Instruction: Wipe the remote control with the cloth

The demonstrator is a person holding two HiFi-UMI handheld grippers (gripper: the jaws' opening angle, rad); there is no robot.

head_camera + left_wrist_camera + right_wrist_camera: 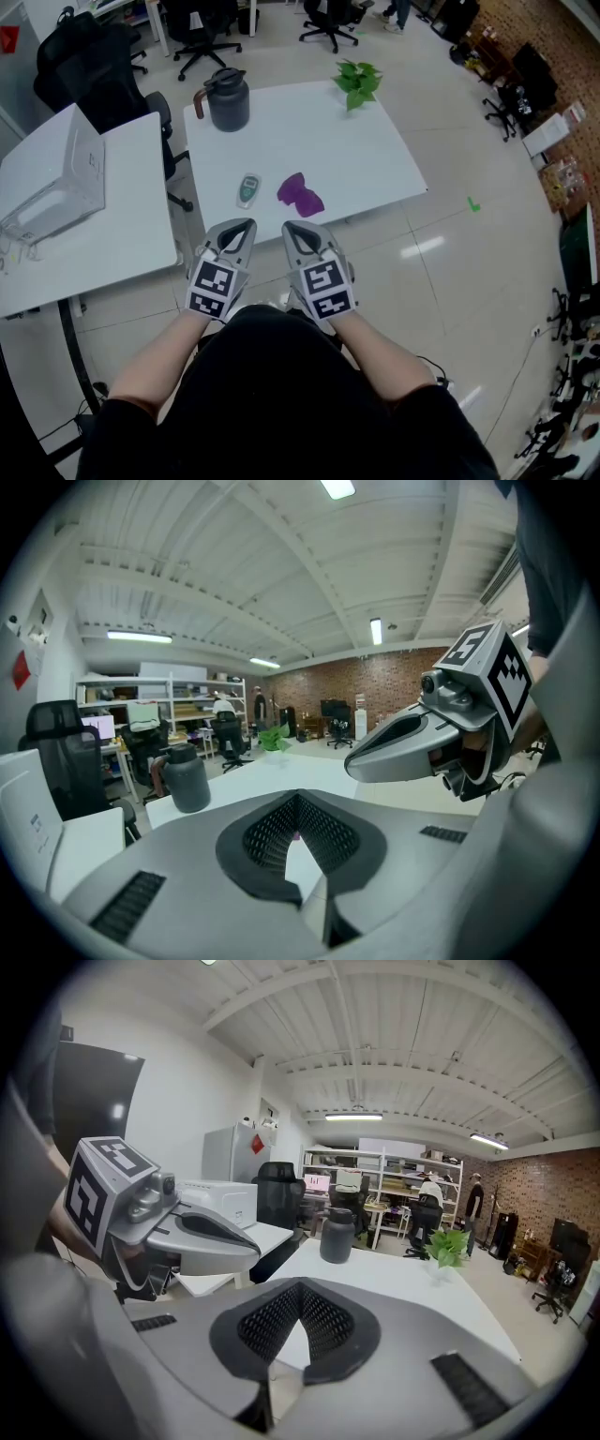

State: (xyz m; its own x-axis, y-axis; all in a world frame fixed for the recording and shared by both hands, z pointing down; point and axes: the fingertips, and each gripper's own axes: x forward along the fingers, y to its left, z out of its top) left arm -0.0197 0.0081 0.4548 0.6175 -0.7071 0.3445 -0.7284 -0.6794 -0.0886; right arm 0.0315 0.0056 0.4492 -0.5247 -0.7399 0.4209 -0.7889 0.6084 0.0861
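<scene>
Jaws together, empty, on your left gripper (pixel 247 226) and right gripper (pixel 289 228), held short of the worktop (pixel 370 155): a start pose, I'd say. Remote control (pixel 247 189) lies just beside the cloth (pixel 300 194), near the front edge.

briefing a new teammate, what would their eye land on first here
The purple cloth, crumpled near the front edge of the white table, stands out most, with the small remote control just left of it. Nearer the person, the left gripper and right gripper hover side by side, both shut and empty. A dark jug and a green plant stand at the table's far side.
</scene>
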